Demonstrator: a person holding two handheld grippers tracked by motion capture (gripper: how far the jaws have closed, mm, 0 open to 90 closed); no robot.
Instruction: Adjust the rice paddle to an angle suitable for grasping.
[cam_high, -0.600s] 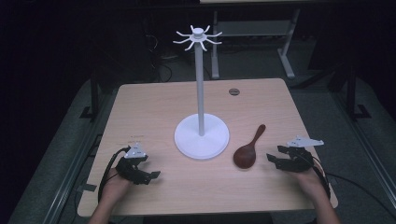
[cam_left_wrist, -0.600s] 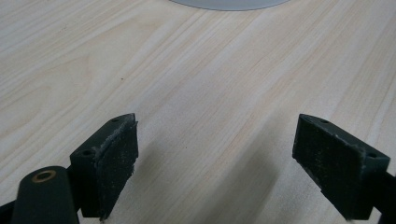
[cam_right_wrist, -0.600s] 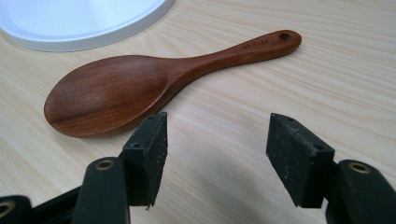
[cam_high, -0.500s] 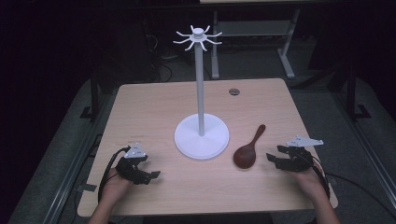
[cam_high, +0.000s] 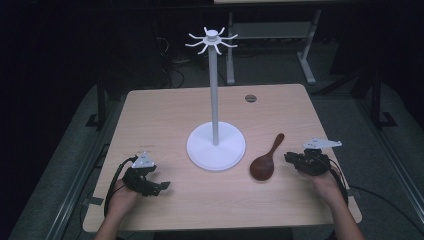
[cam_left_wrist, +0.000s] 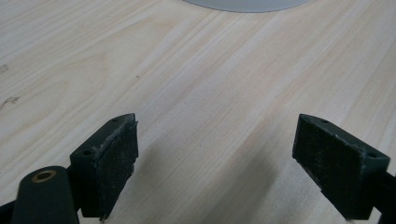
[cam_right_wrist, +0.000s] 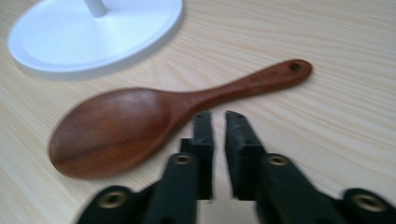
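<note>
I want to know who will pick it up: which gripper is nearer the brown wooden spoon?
Right. The right gripper sits just beside the brown wooden spoon, jaws almost shut and empty. The left gripper rests open across the white stand's round base from it.

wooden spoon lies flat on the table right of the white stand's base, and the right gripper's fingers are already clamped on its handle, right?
Not quite. The wooden spoon does lie flat on the table, right of the white stand's base, but the right gripper holds nothing. The right gripper view shows its fingers nearly shut on empty air, short of the handle.
</note>
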